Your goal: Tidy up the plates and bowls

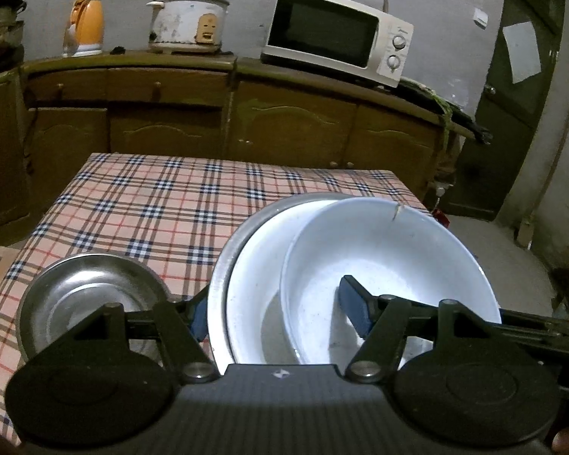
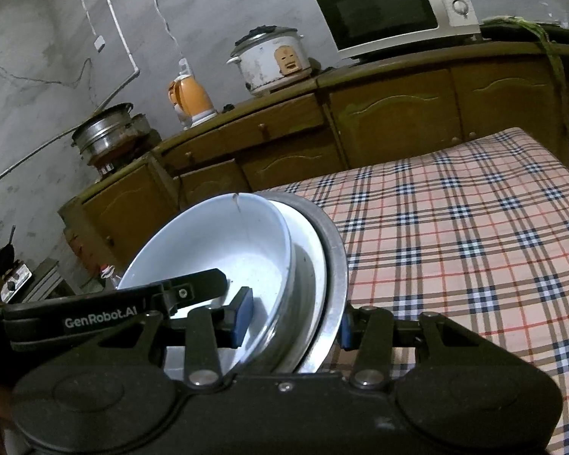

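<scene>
Clamping the nested dishes from both sides, the two grippers held one stack between them. The left gripper (image 1: 275, 313) had one blue pad inside the white bowl (image 1: 390, 261) and the other outside the steel rim, so its jaws were closed on the stack. The right gripper (image 2: 294, 320) gripped the opposite side likewise, one pad in the white bowl (image 2: 223, 250), one beyond the metal edge. The bowl, with a crack at its far rim, sat tilted inside a white plate (image 1: 258, 265), itself inside a steel basin (image 1: 223, 261). The stack was at the near edge of the plaid tablecloth (image 1: 163, 204). A small steel dish (image 1: 83, 295) lay on the cloth just left of it. Farther off, a wooden cabinet (image 1: 284, 129) carried a microwave (image 1: 337, 34), rice cooker (image 1: 187, 19) and orange kettle (image 1: 85, 24).
</scene>
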`<state>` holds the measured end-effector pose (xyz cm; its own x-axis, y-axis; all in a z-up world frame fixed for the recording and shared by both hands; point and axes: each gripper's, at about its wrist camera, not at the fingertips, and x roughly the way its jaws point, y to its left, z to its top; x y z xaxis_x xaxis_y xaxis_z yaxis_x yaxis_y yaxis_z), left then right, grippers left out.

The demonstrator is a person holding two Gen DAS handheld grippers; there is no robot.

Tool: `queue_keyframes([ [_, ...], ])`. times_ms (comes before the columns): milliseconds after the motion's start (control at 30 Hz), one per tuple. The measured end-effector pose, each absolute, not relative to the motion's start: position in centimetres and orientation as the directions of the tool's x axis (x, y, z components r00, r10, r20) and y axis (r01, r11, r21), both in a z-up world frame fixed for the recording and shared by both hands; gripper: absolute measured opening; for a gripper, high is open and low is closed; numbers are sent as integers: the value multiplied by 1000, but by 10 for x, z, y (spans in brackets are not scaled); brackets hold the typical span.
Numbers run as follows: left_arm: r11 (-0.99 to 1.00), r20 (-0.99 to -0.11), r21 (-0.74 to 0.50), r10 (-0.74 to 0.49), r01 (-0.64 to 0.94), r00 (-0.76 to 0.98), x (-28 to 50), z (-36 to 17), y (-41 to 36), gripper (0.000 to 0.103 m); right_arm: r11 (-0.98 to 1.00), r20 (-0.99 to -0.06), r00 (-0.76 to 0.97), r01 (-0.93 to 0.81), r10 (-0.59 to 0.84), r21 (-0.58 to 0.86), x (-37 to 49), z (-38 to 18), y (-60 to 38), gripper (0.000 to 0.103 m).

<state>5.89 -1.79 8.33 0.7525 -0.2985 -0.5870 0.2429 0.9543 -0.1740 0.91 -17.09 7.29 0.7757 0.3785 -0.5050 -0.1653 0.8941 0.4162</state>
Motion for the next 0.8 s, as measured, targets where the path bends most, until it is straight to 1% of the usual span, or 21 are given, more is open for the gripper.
queue_keyframes([
  [800, 971, -605, -193, -232, 143, 762, 58, 76, 21, 68, 881, -530, 723, -245, 444, 405, 30, 61, -124, 55],
])
